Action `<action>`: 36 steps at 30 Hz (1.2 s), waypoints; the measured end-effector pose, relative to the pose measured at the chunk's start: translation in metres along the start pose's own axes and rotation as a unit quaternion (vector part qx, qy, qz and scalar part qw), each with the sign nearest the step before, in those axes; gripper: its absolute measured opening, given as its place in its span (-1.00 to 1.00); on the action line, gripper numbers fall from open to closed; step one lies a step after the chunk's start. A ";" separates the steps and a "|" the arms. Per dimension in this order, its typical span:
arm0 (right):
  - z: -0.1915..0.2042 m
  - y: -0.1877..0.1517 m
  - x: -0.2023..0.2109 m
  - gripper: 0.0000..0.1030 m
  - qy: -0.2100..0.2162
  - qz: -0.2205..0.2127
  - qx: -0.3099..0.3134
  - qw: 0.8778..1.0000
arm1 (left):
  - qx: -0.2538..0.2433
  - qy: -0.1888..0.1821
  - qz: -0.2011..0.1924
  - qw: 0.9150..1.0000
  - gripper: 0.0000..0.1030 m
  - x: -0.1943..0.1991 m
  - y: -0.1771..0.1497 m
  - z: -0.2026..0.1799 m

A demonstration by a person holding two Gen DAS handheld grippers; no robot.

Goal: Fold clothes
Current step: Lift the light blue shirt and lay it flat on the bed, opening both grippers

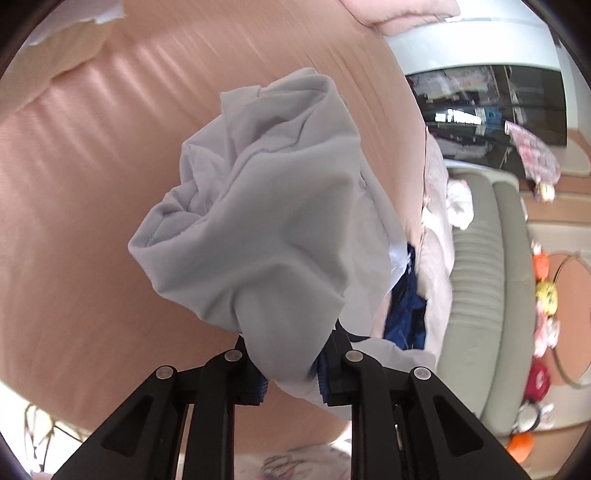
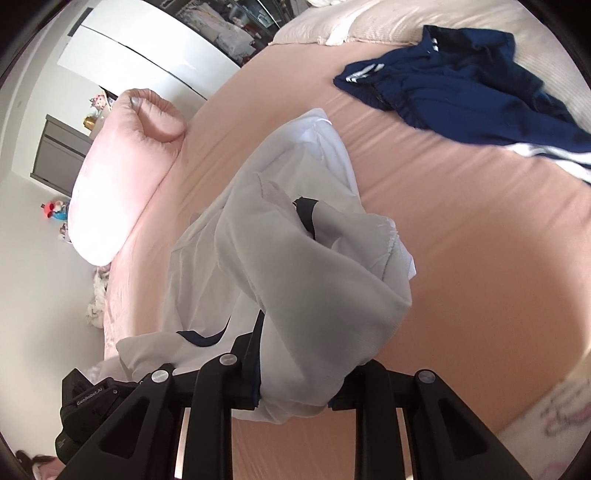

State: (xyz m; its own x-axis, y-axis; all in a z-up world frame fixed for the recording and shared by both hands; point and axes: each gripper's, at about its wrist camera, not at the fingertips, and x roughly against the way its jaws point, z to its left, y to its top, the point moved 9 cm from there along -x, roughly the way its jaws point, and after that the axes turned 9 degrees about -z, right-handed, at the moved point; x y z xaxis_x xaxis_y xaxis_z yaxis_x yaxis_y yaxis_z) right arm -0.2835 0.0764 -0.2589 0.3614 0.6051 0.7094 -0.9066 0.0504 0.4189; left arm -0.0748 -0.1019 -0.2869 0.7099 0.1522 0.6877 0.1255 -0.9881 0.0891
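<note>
Pink bed (image 2: 461,229), one grey garment (image 1: 266,206) gripped by both grippers' fingers (image 1: 290,373) (image 2: 295,384) — one navy garment (image 2: 461,85)

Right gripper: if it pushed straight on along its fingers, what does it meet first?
The bunched white garment clamped in the right gripper fills the line ahead; behind it, probably the pink bedsheet. Depth is unclear.

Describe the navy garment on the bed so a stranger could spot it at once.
Start at the big bed with the peach sheet. Toward its far edge, against the cream bedding, lies the navy garment, crumpled and flat. Its white stripes and dark colour set it apart from the pale grey garment, which both grippers hold up off the bed.
</note>
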 end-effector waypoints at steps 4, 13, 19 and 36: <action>-0.004 -0.015 0.008 -0.57 -0.001 0.012 -0.002 1.000 | 0.003 0.001 0.009 1.000 -0.66 0.012 -0.015 0.016; -0.009 -0.044 0.024 -0.57 -0.010 0.032 0.027 0.999 | 0.004 0.014 0.016 1.000 -0.66 0.030 -0.042 0.041; -0.018 -0.063 0.027 -0.57 -0.021 0.047 0.033 0.998 | 0.003 0.025 0.027 0.999 -0.66 0.034 -0.053 0.056; -0.031 -0.093 0.020 -0.55 -0.062 0.067 0.066 0.994 | 0.000 0.047 0.083 0.995 -0.53 0.024 -0.060 0.081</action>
State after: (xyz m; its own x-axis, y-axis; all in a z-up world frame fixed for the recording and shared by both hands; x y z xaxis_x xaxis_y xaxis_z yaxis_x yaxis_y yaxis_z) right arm -0.1981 0.1085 -0.3012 0.2698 0.4969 0.8248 -0.9153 -0.1338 0.3800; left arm -0.0087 -0.0369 -0.3341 0.6534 -0.0162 0.7569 0.0122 -0.9994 -0.0319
